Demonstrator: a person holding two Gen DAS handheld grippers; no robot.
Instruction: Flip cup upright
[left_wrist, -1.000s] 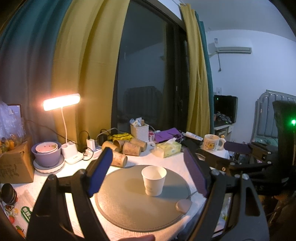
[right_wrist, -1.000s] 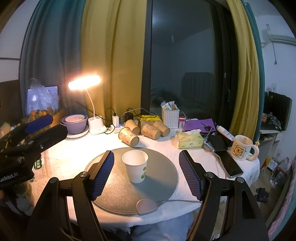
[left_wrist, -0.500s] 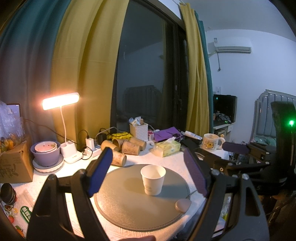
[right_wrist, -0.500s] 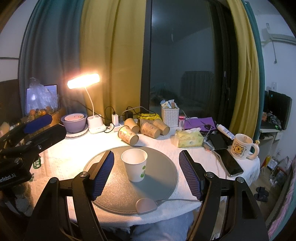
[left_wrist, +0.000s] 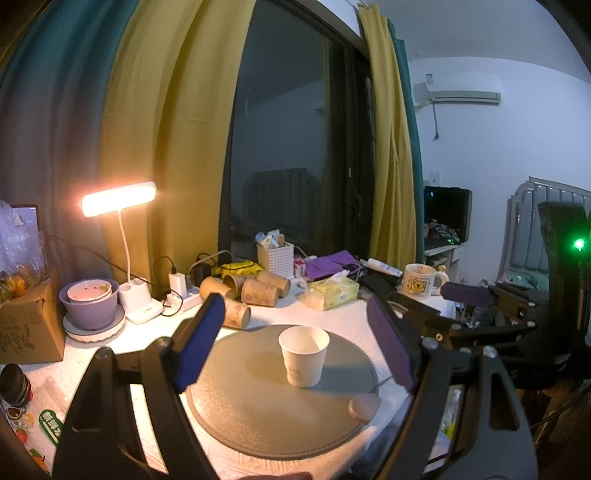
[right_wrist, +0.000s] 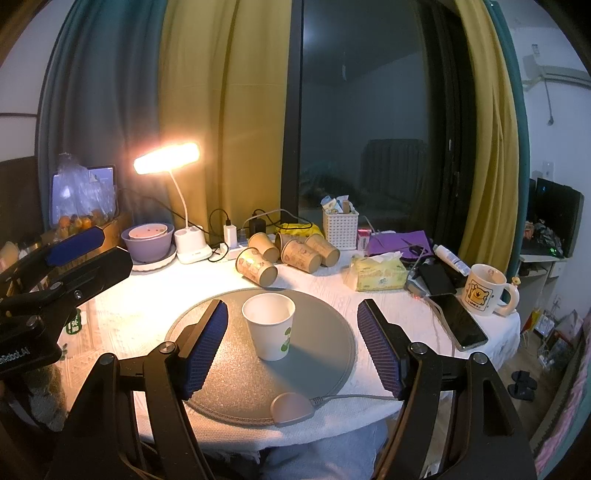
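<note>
Little has moved since the earlier frames: both wrist views have crept a touch higher and back, while the white paper cup (right_wrist: 271, 326) stands exactly where it stood.

Nearest the right wrist camera, the right gripper (right_wrist: 291, 343) is level and aimed across the table, its jaws spread wide, one blue pad on each side of the cup and neither touching it. The left gripper (left_wrist: 295, 345) hangs in the same manner from the left, tilted slightly down, jaws equally wide and holding nothing; in the right view it shows as a dark arm at the left edge (right_wrist: 55, 273), well apart from the cup.

The person's hands are cut off below both frames, and the print on the cup's wall, a green mark in the right view, is too small to read.

The cup rests near the middle of the round grey mat (right_wrist: 236, 384), mouth open to the ceiling, base flat on the mat, its long axis vertical. A small pinkish controller (right_wrist: 290, 404) with a cable lies at the mat's near rim. Farther off, four brown paper cups (right_wrist: 291, 254) lie on their sides on the white tablecloth (right_wrist: 140, 306), beside a tissue box (right_wrist: 378, 275). Behind them a lit desk lamp (right_wrist: 168, 158) stands before the curtains.
</note>
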